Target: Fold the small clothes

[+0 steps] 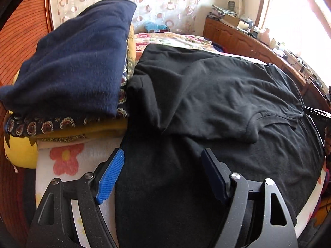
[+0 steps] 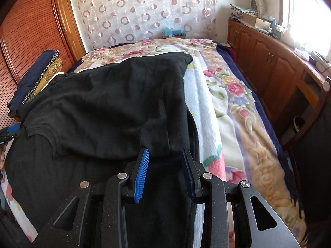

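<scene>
While the black shirt (image 1: 217, 95) is lying on the bed (image 2: 238, 107) with its top part already folded down over the bottom, more folds are waiting. Beside it, a pile of folded clothes (image 1: 68, 66) is sitting done. Left claw (image 1: 163, 175) is standing wide over the cloth, holding nothing. Right claw (image 2: 165, 169) is standing narrow, with nothing pinched as far as I can see.

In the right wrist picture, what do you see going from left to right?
Wooden wardrobe → folded clothes pile → black shirt → white towel → flowery blanket → wooden cabinets.
</scene>
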